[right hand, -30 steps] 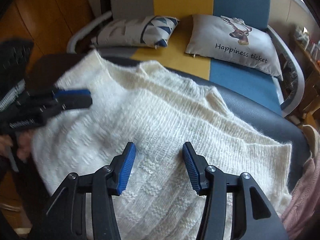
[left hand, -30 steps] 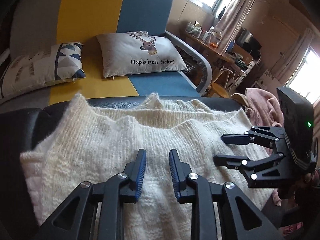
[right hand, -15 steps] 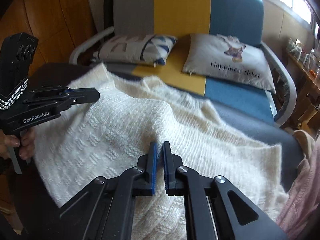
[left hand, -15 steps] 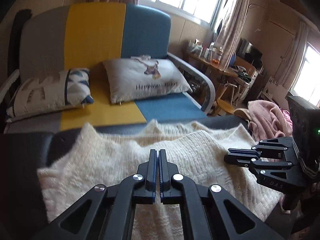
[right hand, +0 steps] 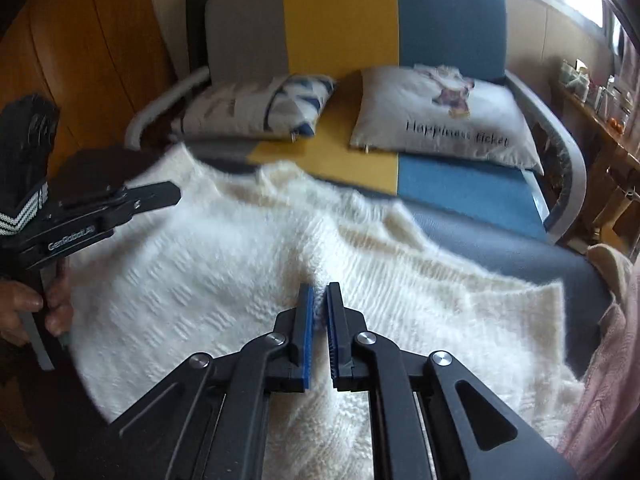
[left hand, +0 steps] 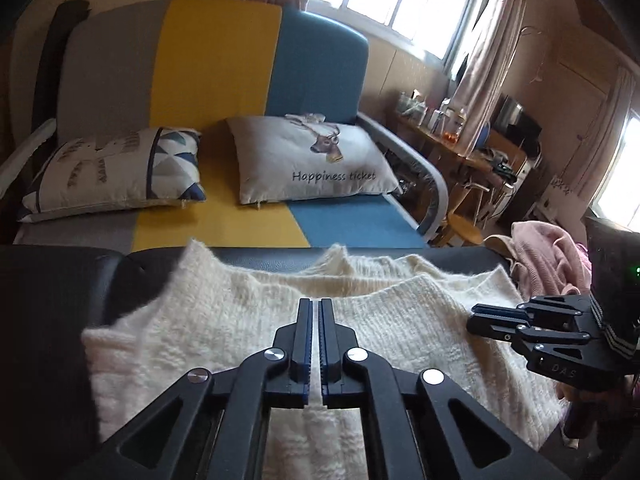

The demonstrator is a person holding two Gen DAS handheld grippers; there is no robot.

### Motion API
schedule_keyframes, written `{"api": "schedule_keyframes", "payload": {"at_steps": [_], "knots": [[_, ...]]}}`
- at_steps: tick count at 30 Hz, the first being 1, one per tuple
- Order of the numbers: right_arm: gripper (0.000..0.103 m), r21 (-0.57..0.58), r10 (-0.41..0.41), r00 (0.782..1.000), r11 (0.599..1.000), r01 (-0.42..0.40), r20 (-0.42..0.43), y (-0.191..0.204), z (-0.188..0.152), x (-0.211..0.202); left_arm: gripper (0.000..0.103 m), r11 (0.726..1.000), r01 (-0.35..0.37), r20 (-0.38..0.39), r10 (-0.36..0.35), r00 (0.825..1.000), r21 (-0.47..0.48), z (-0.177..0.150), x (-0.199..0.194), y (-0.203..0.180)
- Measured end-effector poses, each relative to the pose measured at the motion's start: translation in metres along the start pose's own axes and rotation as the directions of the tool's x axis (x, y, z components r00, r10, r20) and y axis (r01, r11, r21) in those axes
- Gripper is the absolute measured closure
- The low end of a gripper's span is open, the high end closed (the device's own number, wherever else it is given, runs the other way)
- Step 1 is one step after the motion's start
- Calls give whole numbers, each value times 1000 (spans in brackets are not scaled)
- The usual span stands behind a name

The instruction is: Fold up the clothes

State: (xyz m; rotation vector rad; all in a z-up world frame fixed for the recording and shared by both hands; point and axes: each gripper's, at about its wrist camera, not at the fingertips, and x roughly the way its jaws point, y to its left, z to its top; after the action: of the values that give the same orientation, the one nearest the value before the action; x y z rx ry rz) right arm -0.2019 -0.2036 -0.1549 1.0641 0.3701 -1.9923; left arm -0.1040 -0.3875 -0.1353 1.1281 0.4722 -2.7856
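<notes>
two pillows (left hand: 316,164) (left hand: 116,172) lie side by side on a grey, yellow and blue sofa (left hand: 216,56); a pink garment (left hand: 548,256) sits at the right.

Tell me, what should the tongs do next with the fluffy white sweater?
Probably lift together and carry the near edge toward the sofa. Both the left tongs and right tongs look shut on the white sweater, which lies spread flat.
</notes>
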Motion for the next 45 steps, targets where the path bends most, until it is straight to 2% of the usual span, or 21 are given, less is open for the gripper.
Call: {"api": "schedule_keyframes", "payload": {"at_steps": [3,5,6,10,12,13,14,15,17,18,20,22,25,26,29,32,35,39,42,44,45], "knots": [[85,12,3,1000,1000,-3,-25,-2,-1,7,96,995,-84,-93,89,992,58,-5,18,1],[85,20,-2,999,1000,3,-47,-3,-6,17,95,989,-109,-101,120,988,102,-7,24,-4],[85,26,-2,999,1000,3,-41,-3,-7,15,94,987,-116,-104,128,986,115,-7,26,-5],[85,40,3,1000,999,-2,-17,-6,-5,-5,87,996,-76,-105,82,991,54,3,21,-2],[85,25,-29,1000,999,29,0,-9,-5,-18,84,993,-103,-101,108,989,54,6,21,1],[84,30,-50,999,998,51,-4,-15,-6,-20,82,992,-110,-132,118,984,67,5,27,1],[78,35,-71,997,997,71,-10,-21,-8,-22,80,990,-117,-162,129,978,80,4,34,1],[61,44,-80,996,996,82,-28,-28,-8,-19,80,987,-125,-181,142,973,98,4,40,1],[46,49,-121,988,991,126,-93,-41,-13,-2,78,974,-155,-161,182,970,165,0,45,-8],[46,48,-127,985,990,133,-114,-45,-16,5,78,966,-173,-153,204,967,194,-2,47,-12],[46,68,-107,990,991,113,-91,-50,-20,8,80,966,-182,-145,210,967,183,-3,47,-13],[48,77,-104,993,991,109,-65,-51,-22,6,86,976,-166,-136,185,973,140,-2,44,-9],[72,70,-102,994,992,104,-33,-49,-24,0,97,985,-142,-109,151,982,94,-3,38,-3],[85,66,-102,995,992,103,-25,-48,-24,-2,102,985,-145,-99,154,983,89,-2,36,-2],[94,48,-110,994,993,111,-18,-45,-22,-6,103,984,-161,-62,166,984,78,2,30,-2],[95,63,-107,994,992,106,20,-45,-18,-18,103,981,-179,-23,181,983,68,8,25,-2],[95,52,-137,990,989,135,31,-45,-15,-21,103,979,-196,5,196,981,55,14,22,-1],[95,56,-154,988,986,154,-10,-49,-21,-1,103,977,-212,-93,212,973,10,5,47,14],[93,55,-157,988,986,157,-1,-48,-28,6,103,984,-177,-71,175,982,-17,6,38,17],[91,60,-149,989,987,148,6,-48,-27,-1,94,990,-137,-41,136,990,-39,5,23,19],[89,64,-145,989,988,144,12,-47,-27,-6,94,992,-122,-18,121,992,-39,4,14,18]]}}
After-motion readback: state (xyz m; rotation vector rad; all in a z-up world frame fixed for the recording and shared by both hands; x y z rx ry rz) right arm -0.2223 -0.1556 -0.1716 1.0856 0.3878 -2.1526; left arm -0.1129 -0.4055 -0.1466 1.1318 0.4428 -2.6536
